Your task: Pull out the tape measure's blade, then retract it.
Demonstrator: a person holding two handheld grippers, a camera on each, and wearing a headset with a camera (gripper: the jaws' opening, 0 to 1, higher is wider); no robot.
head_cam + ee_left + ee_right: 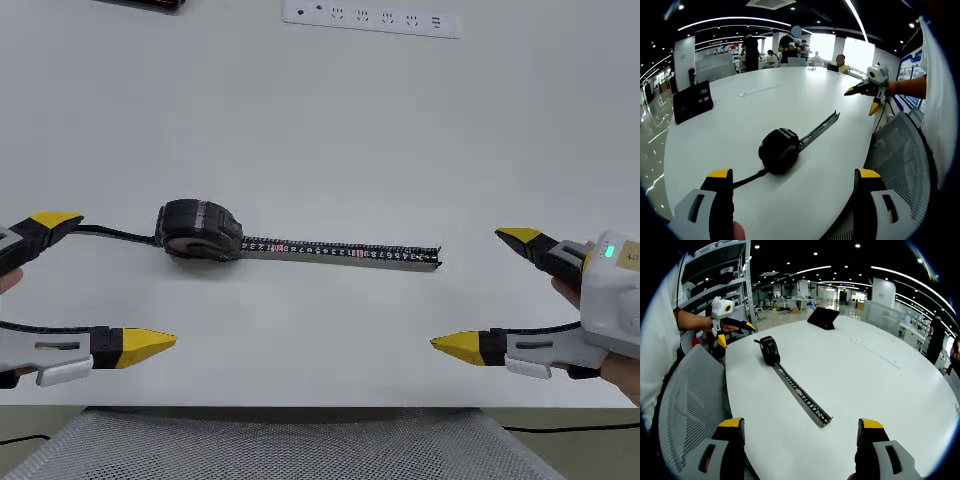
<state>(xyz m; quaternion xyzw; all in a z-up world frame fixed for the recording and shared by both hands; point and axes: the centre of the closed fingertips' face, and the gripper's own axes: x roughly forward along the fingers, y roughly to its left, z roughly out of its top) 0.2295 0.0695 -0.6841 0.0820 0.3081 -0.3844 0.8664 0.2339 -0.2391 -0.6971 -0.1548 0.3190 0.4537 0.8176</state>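
Left gripper (pixel 105 282): jaws wide apart, empty, at the near left of the table (pixel 320 130). Right gripper (pixel 488 291): also wide, empty, at the near right. Neither touches anything.

The tape measure (pixel 200 230) lies flat on the table between them, nearer the left gripper. Blade (pixel 340 251) is out, running from the case (pixel 780 150) toward the right gripper, with its end hook (pixel 436 260) resting on the table well short of that gripper. A dark strap (pixel 112 235) trails from the case toward the left gripper. Power strip (pixel 370 17) at the far edge, mesh chair (pixel 280 445) at the near edge, both out of the way.

Judgement: the pull-out looks done and the retract is the step in hand. The blade holds its length with nothing gripping it, so it is probably locked or held by friction; I can't read the lock button from here.

To do it well:
- Bring the left gripper in over the case and clamp the body, not the strap.
- Keep the case flat so the blade feeds straight.
- Pinch the blade near the hook with the right gripper before releasing.
- Walk it back slowly; a free snap-back could whip the hook or skid the case.
- Let go only once the hook meets the case mouth.
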